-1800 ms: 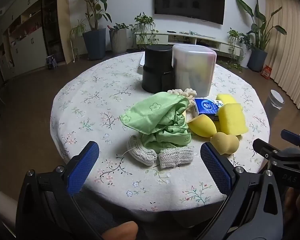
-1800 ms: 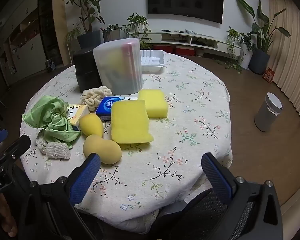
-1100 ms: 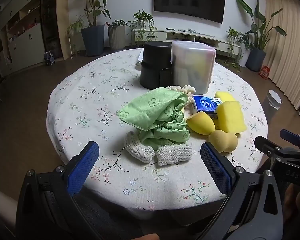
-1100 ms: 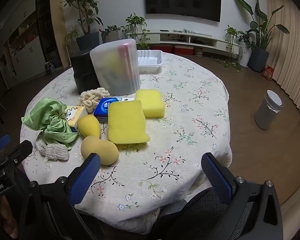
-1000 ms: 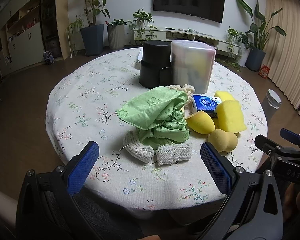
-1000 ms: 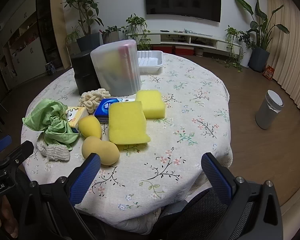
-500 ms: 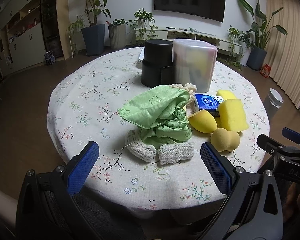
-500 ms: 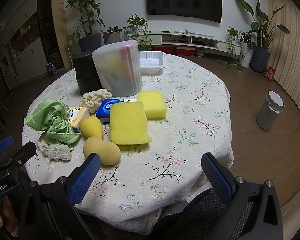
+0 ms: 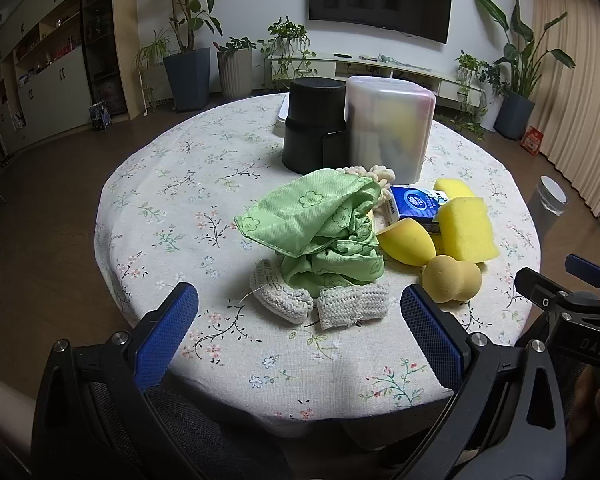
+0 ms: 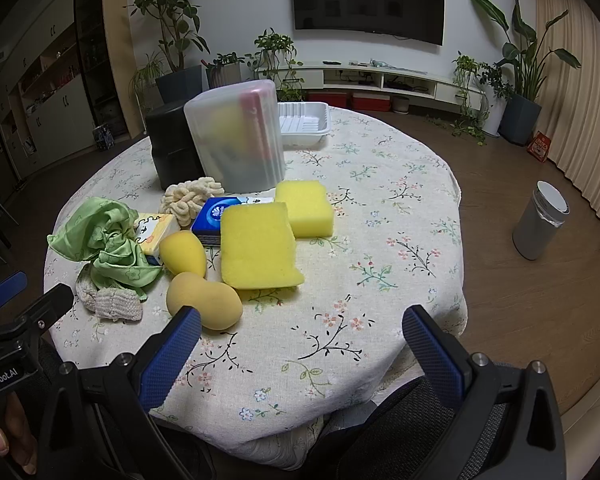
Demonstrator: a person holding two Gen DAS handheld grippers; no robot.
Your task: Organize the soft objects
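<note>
Soft things lie in a heap on the round floral table [image 9: 180, 184]: a green cloth [image 9: 320, 220] [image 10: 104, 244] over white knitted pieces [image 9: 320, 300] [image 10: 108, 300], two yellow makeup sponges [image 9: 452, 278] [image 10: 202, 294], two yellow block sponges [image 10: 258, 250] [image 10: 306, 208], a cream chenille piece [image 10: 192, 198] and a blue tissue pack [image 9: 414, 202] [image 10: 212, 218]. My left gripper [image 9: 298, 330] is open and empty at the table's near edge before the knitted pieces. My right gripper [image 10: 300, 354] is open and empty, near the front makeup sponge.
A black canister [image 9: 314, 124] and a frosted plastic box [image 9: 388, 128] [image 10: 236, 136] with items inside stand behind the heap. A white tray [image 10: 304, 122] sits at the far side. A grey bin [image 10: 540, 220] stands on the floor at right.
Both views have shifted slightly; the grippers stay open and empty at the table's near edge. Nothing on the table has moved.
</note>
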